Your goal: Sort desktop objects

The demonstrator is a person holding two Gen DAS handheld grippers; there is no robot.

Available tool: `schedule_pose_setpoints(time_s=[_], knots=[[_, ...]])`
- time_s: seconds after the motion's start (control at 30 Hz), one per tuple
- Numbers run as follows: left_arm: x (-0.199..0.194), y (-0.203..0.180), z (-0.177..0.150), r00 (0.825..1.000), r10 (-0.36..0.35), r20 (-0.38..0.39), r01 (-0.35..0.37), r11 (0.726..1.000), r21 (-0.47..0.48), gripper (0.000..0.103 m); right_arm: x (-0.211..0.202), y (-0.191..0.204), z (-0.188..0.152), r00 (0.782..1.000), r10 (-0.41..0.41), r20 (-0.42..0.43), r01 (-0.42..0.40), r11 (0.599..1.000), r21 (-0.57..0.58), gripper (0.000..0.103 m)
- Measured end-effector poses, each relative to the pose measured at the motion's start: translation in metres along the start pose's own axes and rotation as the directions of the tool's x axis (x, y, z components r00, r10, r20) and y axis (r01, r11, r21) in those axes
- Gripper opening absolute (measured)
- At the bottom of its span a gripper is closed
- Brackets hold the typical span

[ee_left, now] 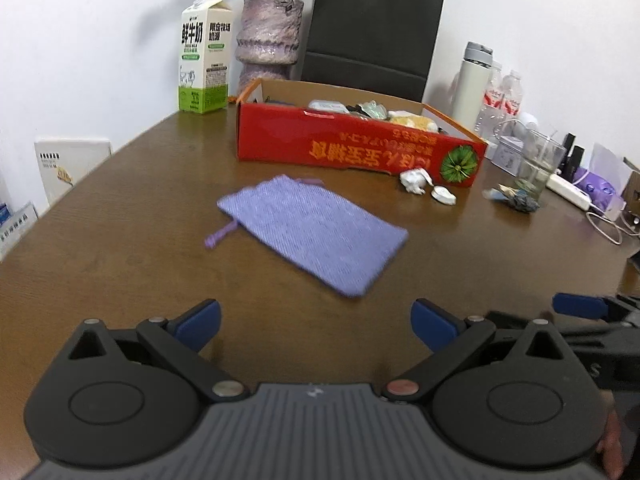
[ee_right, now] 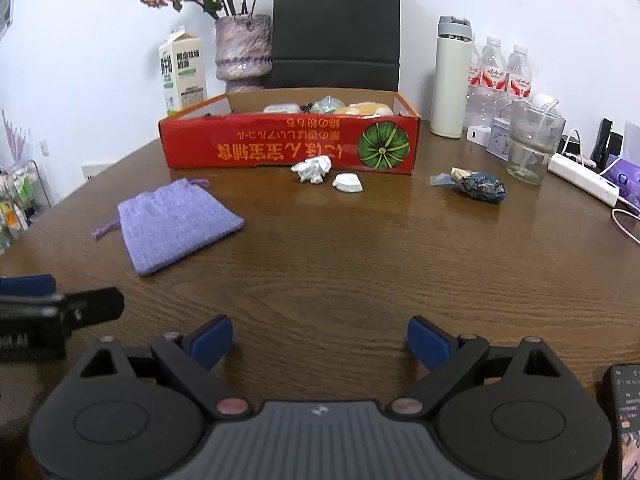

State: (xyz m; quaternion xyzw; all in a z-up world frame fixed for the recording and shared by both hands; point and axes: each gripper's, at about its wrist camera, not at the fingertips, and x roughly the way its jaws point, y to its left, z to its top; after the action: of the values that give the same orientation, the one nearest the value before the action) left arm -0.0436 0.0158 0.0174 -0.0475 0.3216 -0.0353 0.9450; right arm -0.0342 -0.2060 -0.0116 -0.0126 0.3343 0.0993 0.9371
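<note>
A purple drawstring pouch (ee_left: pixel 316 236) lies flat on the brown table, just ahead of my open, empty left gripper (ee_left: pixel 316 326); it shows at the left in the right wrist view (ee_right: pixel 176 224). My right gripper (ee_right: pixel 320 342) is open and empty over bare table. A red cardboard box (ee_right: pixel 288 148) holding several items stands behind. In front of it lie a crumpled white paper (ee_right: pixel 312 170), a small white object (ee_right: pixel 347 183) and a blue crumpled wrapper (ee_right: pixel 480 188). The box (ee_left: pixel 352 148), the paper (ee_left: pixel 414 181) and the wrapper (ee_left: pixel 516 198) also show in the left wrist view.
At the back stand a milk carton (ee_right: pixel 182 74), a purple vase (ee_right: pixel 242 50), a black paper bag (ee_right: pixel 336 28), a white flask (ee_right: pixel 452 80), water bottles (ee_right: pixel 502 76) and a glass (ee_right: pixel 534 144). A power strip (ee_right: pixel 582 180) lies right. A phone (ee_right: pixel 624 416) lies near right.
</note>
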Motion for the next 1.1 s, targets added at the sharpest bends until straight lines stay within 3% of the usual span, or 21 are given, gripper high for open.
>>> schedule_pose_setpoints(time_s=[0.2,0.4,0.47,0.57,0.67,0.83,0.9,0.97,1.0,1.07,1.1], knots=[[0.019,0.004,0.036,0.999,-0.003,0.038,-0.002,0.993,0.120,0.103,0.012,-0.012,0.025,0.999,-0.018,0.033,0.017,1.000,0.015,0.089],[0.056,0.014,0.070,0.999,-0.012,0.030,0.008,0.993,0.117,0.103,0.036,-0.036,0.075,0.993,-0.052,0.102,0.043,0.995,0.092,0.085],[0.072,0.015,0.080,0.999,-0.032,0.005,0.032,0.994,0.105,0.103,0.051,-0.044,0.087,0.992,-0.073,0.104,0.060,0.990,0.130,0.079],[0.090,0.009,0.082,0.996,-0.080,-0.037,0.084,0.990,0.117,0.103,0.073,-0.049,0.097,0.995,-0.017,0.098,0.001,0.987,0.162,0.066],[0.105,0.002,0.077,0.995,-0.071,-0.067,0.080,0.986,0.143,0.103,0.091,-0.043,0.099,0.994,0.067,0.092,-0.079,0.988,0.135,0.064],[0.116,0.000,0.070,0.996,-0.035,-0.079,0.049,0.983,0.176,0.103,0.123,-0.022,0.111,1.000,0.016,0.016,-0.017,0.999,0.038,0.058],[0.115,0.000,0.070,0.997,-0.016,-0.072,0.029,0.983,0.181,0.095,0.134,-0.023,0.113,1.000,-0.004,-0.017,0.004,1.000,0.027,0.045],[0.114,0.002,0.070,0.999,-0.006,-0.053,0.015,0.984,0.175,0.081,0.136,-0.022,0.113,0.999,-0.031,-0.011,0.031,0.999,0.015,0.026],[0.112,0.003,0.070,0.999,0.000,-0.047,0.008,0.985,0.173,0.077,0.135,-0.022,0.112,0.999,-0.032,-0.008,0.032,0.999,0.018,0.026],[0.109,0.003,0.069,0.999,-0.002,-0.034,0.008,0.985,0.175,0.055,0.133,-0.022,0.109,1.000,-0.015,-0.002,0.015,1.000,0.023,0.025],[0.106,0.001,0.067,1.000,-0.002,-0.025,0.006,0.984,0.179,0.051,0.131,-0.022,0.107,1.000,-0.009,0.001,0.009,1.000,0.022,0.025]])
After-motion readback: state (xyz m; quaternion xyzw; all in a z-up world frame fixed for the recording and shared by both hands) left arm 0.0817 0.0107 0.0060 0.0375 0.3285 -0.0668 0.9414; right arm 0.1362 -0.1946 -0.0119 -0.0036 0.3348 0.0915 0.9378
